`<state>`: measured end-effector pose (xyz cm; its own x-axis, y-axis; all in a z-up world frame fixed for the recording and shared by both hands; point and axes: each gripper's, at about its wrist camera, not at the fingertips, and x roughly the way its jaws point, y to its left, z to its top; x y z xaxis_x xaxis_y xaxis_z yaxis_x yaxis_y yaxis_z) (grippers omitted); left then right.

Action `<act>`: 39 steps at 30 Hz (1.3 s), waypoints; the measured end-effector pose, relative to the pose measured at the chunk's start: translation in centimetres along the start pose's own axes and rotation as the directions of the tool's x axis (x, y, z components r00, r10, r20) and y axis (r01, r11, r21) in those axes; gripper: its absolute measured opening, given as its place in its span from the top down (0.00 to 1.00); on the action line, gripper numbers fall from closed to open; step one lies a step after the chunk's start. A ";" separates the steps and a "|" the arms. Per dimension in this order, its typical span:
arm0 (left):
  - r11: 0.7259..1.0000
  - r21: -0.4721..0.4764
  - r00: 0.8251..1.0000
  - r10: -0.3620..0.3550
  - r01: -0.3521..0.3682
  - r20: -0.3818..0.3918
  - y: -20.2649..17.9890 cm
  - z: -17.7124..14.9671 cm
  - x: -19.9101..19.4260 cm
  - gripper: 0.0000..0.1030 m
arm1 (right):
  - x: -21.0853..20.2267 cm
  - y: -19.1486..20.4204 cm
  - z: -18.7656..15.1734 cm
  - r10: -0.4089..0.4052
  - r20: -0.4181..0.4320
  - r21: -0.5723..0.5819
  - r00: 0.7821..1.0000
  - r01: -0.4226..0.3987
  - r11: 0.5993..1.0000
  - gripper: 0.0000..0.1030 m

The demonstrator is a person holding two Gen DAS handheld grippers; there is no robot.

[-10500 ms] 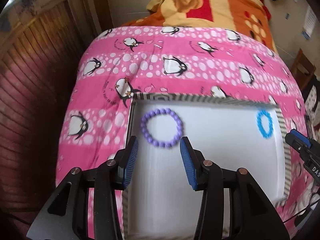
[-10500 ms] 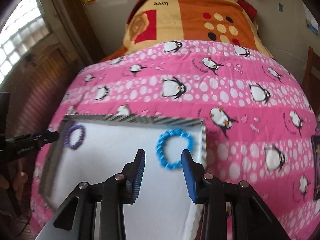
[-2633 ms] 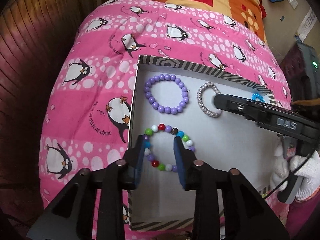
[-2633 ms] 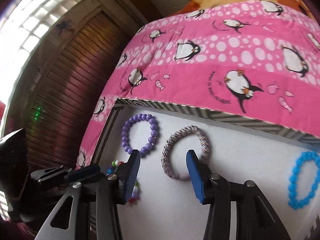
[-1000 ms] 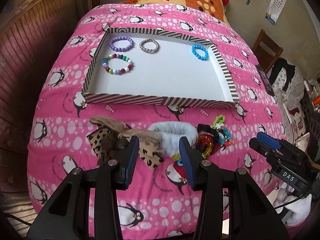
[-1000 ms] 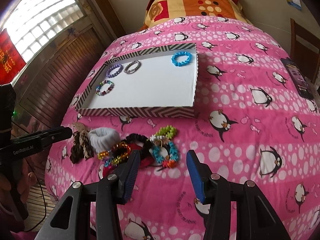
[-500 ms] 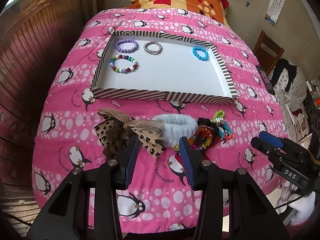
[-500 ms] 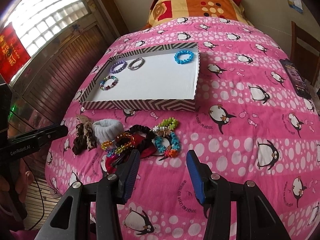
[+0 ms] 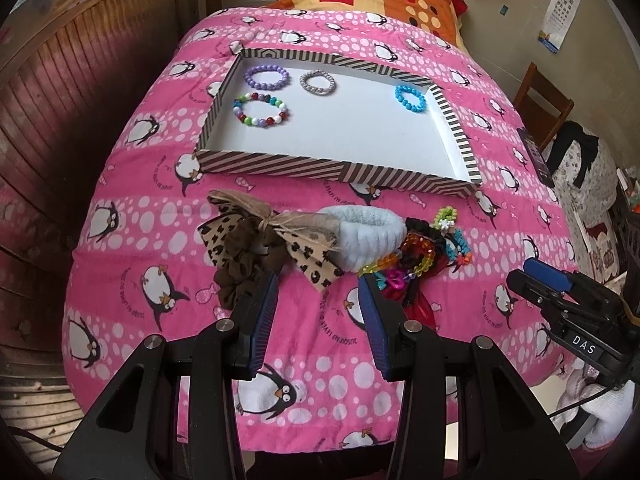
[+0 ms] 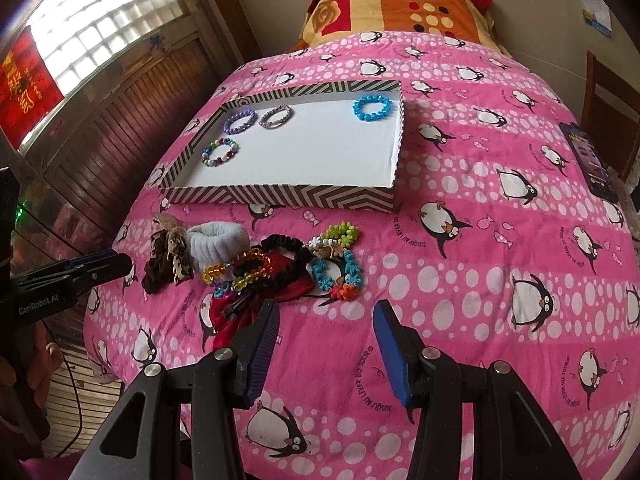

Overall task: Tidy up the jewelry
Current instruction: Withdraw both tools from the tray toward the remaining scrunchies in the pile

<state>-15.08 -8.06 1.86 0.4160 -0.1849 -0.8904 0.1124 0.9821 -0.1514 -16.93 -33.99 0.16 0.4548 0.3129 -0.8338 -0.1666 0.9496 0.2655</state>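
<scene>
Both grippers are held above the near edge of a bed covered by a pink penguin-print blanket (image 9: 160,216). The left gripper (image 9: 318,304) has its jaws spread apart and empty; it hangs over the blanket just short of the loose pile of accessories. The right gripper (image 10: 325,322) is likewise released, with nothing between its blue pads (image 10: 390,356).

A shallow striped tray (image 9: 320,166) with a white floor lies on the middle of the bed. Four bracelets rest inside it. A purple bead bracelet (image 9: 266,77) sits in the far left corner of the tray, with a silver bracelet (image 9: 317,82) just beside it along the far edge. A multicolour bead bracelet (image 9: 261,110) lies against the left edge, nearer than the purple one. A blue bracelet (image 9: 409,98) lies in the far right corner, well apart from the other three.

The unsorted items lie on the blanket between the tray's near edge and the bed's near edge. From left to right: a leopard-print bow (image 9: 280,240) on a brown scrunchie (image 9: 236,276), a white fluffy band (image 9: 366,236), then a tangle with an orange-yellow bead bracelet (image 10: 236,266), a black scrunchie (image 10: 288,254), a green bead bracelet (image 10: 340,234) and a teal bead bracelet (image 10: 338,274). The tangled pieces touch and overlap.

A dark phone (image 10: 590,162) lies at the bed's right edge.
</scene>
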 end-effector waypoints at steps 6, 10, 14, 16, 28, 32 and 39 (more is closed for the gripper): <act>1.000 -0.018 1.000 0.013 -0.013 -0.007 0.8 -0.4 0.1 0.60 | 0.4 0.3 -0.1 0.006 -0.013 -0.010 1.000 -0.006 1.000 0.55; 0.999 -0.035 1.000 0.015 -0.016 -0.012 1.5 -0.6 0.2 0.60 | 0.8 0.5 -0.1 0.006 -0.025 -0.017 1.000 -0.007 1.000 0.55; 0.996 -0.089 1.000 0.001 -0.004 -0.023 3.2 -0.5 0.2 0.60 | 1.1 0.4 -0.3 0.013 -0.035 -0.013 0.999 -0.014 1.000 0.55; 0.993 -0.115 1.000 0.001 -0.004 -0.027 4.3 -0.5 0.2 0.60 | 1.2 0.4 -0.3 0.019 -0.039 -0.012 0.999 -0.020 1.000 0.55; 0.983 -0.181 0.998 -0.002 -0.010 -0.062 7.1 -0.4 1.4 0.60 | 2.6 1.4 -0.2 0.055 -0.065 -0.020 0.996 -0.057 0.998 0.55; 0.978 -0.208 0.997 -0.034 0.021 -0.063 7.1 0.2 2.0 0.56 | 2.8 1.3 -0.2 0.071 -0.065 -0.006 0.995 -0.072 0.997 0.55; 0.971 -0.232 0.994 -0.085 0.066 -0.074 6.6 1.6 3.2 0.55 | 3.5 1.9 0.2 0.143 -0.027 0.031 0.989 -0.142 0.989 0.55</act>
<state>-11.58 -2.21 -1.33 0.3373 -0.2646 -0.9035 -0.0725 0.9495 -0.3052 -15.51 -31.08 -2.17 0.4029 0.4448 -0.7999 -0.2024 0.8956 0.3961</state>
